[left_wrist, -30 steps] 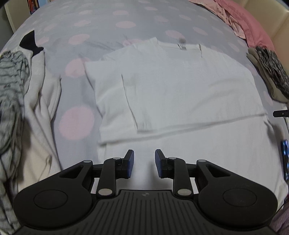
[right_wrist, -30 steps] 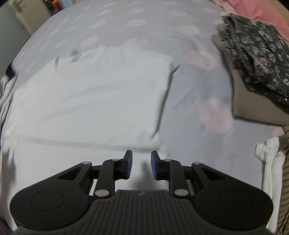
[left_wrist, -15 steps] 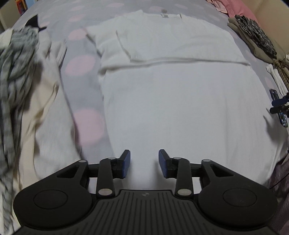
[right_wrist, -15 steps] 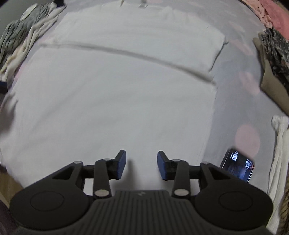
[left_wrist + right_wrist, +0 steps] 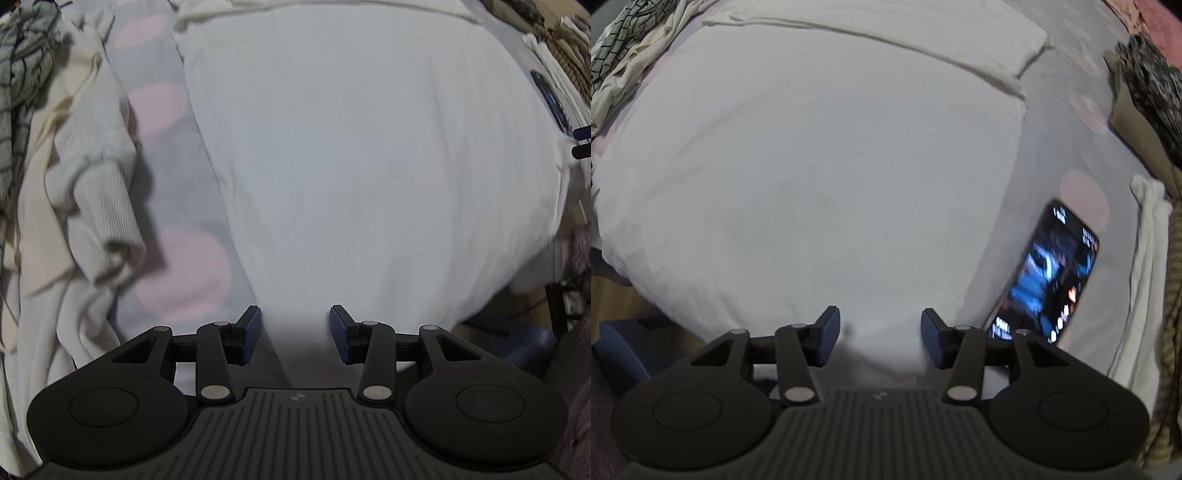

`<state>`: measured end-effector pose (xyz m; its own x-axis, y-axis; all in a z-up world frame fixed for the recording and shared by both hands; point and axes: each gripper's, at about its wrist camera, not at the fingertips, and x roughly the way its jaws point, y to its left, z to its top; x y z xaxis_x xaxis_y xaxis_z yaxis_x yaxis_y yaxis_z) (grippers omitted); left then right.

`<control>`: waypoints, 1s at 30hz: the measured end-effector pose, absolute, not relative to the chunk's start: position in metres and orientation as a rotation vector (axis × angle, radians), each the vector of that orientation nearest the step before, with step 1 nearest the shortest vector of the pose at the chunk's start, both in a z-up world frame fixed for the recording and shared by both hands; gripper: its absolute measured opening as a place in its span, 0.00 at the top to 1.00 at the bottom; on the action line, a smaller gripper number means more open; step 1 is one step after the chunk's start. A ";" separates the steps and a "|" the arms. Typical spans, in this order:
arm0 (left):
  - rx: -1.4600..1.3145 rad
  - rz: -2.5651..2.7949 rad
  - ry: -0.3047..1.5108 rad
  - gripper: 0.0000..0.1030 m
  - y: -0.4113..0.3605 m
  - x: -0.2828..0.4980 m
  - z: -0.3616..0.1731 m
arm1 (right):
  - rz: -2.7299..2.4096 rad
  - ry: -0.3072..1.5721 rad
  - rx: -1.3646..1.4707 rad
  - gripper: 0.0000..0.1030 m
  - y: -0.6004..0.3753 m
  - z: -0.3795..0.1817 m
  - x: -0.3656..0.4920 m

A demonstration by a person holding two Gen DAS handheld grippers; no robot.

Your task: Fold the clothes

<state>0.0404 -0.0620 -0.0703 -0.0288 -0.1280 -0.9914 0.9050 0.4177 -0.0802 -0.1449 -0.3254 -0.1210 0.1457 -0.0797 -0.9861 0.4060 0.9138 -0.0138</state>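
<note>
Grey bedspread (image 5: 173, 192) with pale pink dots covers the bed; a white T-shirt (image 5: 369, 155) lies flat on it, filling most of both wrist views, its lower hem hanging over the near bed edge.

Left gripper (image 5: 295, 334): jaws wide apart, blue pads clear of each other, nothing held. Shirt's lower left corner sits between and just ahead of the fingertips; whether a pad touches the cloth cannot be told. Left of the left finger, a rumpled cream garment (image 5: 99, 177) with a ribbed cuff, lying on the bedspread beside the shirt. Further left and ahead, a grey garment with dark line pattern (image 5: 22, 55).

Right gripper (image 5: 880, 334): jaws equally wide, empty. Shirt's lower right hem lies between the fingertips, draped off the bed edge. Just right of the right finger, a phone (image 5: 1052, 273) with a lit screen rests on the bedspread, close beside the shirt's right edge. Further right, a white folded cloth (image 5: 1145, 266); ahead of it, a tan garment (image 5: 1134, 125) with a dark floral piece (image 5: 1156, 81) on top. Far ahead of the fingers, the shirt's upper part is folded over, forming a doubled band (image 5: 886, 22). Some motion blur in both views.
</note>
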 end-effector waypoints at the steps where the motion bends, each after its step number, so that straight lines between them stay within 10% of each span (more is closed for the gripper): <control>1: 0.784 -0.972 1.349 0.62 -0.060 0.039 -0.071 | -0.364 1.400 0.283 0.49 -0.324 -0.122 -0.148; 11: 0.866 -0.957 1.412 0.62 -0.059 0.027 -0.091 | -0.409 1.561 0.374 0.53 -0.317 -0.151 -0.164; 17: 0.852 -0.959 1.418 0.91 -0.059 0.026 -0.093 | -0.377 1.560 0.364 0.94 -0.310 -0.153 -0.159; 30: 0.616 -1.003 1.323 0.99 -0.057 0.064 -0.019 | -0.380 1.351 0.303 0.97 -0.324 -0.070 -0.146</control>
